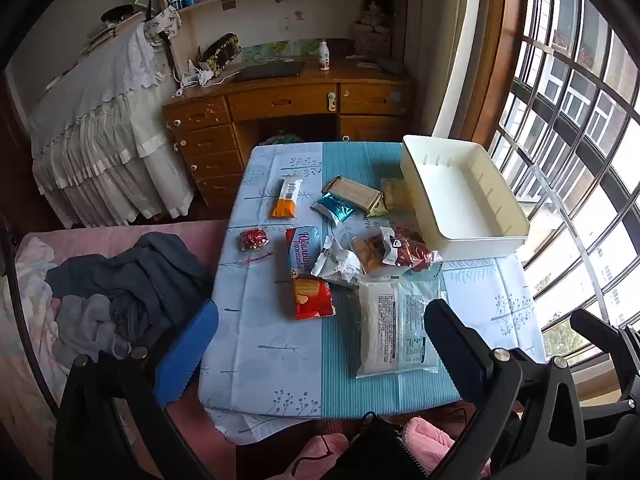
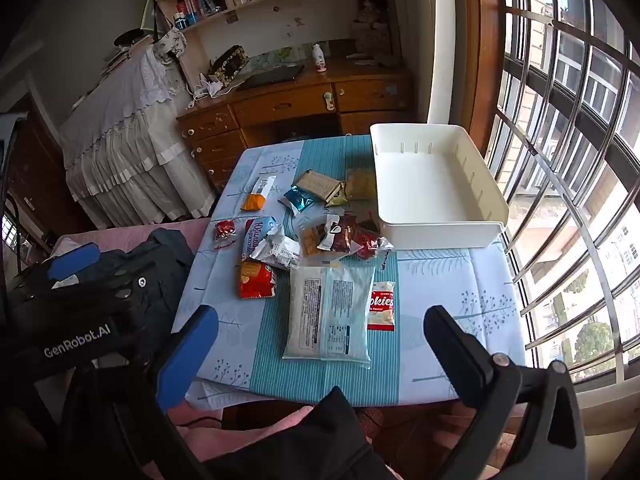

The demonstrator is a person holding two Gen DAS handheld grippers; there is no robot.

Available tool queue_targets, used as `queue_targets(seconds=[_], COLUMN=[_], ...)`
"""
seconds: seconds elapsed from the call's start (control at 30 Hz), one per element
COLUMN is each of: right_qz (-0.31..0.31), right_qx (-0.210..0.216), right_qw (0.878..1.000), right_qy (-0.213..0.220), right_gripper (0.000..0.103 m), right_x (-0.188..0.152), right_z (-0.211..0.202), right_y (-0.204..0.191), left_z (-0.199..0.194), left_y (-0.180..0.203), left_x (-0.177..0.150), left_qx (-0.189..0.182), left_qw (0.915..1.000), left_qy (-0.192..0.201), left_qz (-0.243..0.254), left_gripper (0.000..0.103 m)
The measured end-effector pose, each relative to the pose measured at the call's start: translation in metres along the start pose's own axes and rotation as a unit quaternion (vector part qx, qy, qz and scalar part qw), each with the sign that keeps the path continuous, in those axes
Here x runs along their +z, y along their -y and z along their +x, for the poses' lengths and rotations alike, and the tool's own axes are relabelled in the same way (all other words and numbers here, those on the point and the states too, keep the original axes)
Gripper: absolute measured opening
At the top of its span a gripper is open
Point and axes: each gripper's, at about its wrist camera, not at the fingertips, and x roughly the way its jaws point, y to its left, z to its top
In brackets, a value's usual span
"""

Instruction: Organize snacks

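Several snack packets lie scattered on a small table (image 1: 264, 352) (image 2: 440, 288) with a blue patterned cloth. A large white and pale blue packet (image 1: 396, 328) (image 2: 330, 314) lies nearest me. A red packet (image 1: 312, 298) (image 2: 256, 280), an orange bar (image 1: 286, 196) (image 2: 258, 194) and a teal packet (image 1: 334, 208) (image 2: 300, 199) lie beyond it. A red cookies packet (image 2: 381, 305) shows in the right wrist view. An empty cream tray (image 1: 492, 240) (image 2: 440, 236) stands at the table's far right. My left gripper (image 1: 320, 354) and right gripper (image 2: 322, 354) both hover open above the near edge, holding nothing.
A pink bed with dark clothes (image 1: 132, 280) (image 2: 168, 252) lies left of the table. A wooden desk with drawers (image 1: 288, 104) (image 2: 288, 108) stands behind it, beside a white draped piece (image 1: 100, 132). A barred window (image 1: 580, 128) (image 2: 580, 160) runs along the right.
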Motion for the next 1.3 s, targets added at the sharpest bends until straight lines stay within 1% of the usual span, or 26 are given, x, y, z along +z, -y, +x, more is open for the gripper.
queue_targets(seconds=[0.37,0.43,0.63,0.87,1.2,1.3], right_qz=[0.006,0.007,0.013,0.019,0.025,0.029], right_qx=[0.001,0.002,0.003,0.006,-0.022,-0.026], right_qw=[1.000,1.000,1.000,1.000,0.999,0.999], right_qy=[-0.005,-0.006,-0.010,-0.014,-0.002,0.000], right_gripper=[0.103,0.103,0.103,0.103,0.103,0.103], right_x=[0.003,0.003,0.005,0.008,0.000,-0.004], right_z=[0.004,0.006,0.011,0.017,0.015,0.015], right_y=[-0.001,0.000,0.003,-0.003,-0.018,-0.023], left_z=[0.003,0.004,0.008,0.011,0.026,0.029], left_y=[0.000,-0.002,-0.007,-0.015,-0.031,-0.037], left_x=[-0.003,0.002,0.006,0.011,0.014,0.012], left_qx=[-0.005,-0.007,-0.018,-0.041,-0.054,-0.064], left_qw=[0.9999,0.9999,0.9998,0.9991,0.9985,0.9978], left_qy=[0.007,0.007,0.005,0.008,-0.009,-0.011], left_qz=[-0.006,-0.006,-0.006,-0.006,0.005,0.008], left_gripper=[0.102,0.102,0.102,0.102,0.102,0.102])
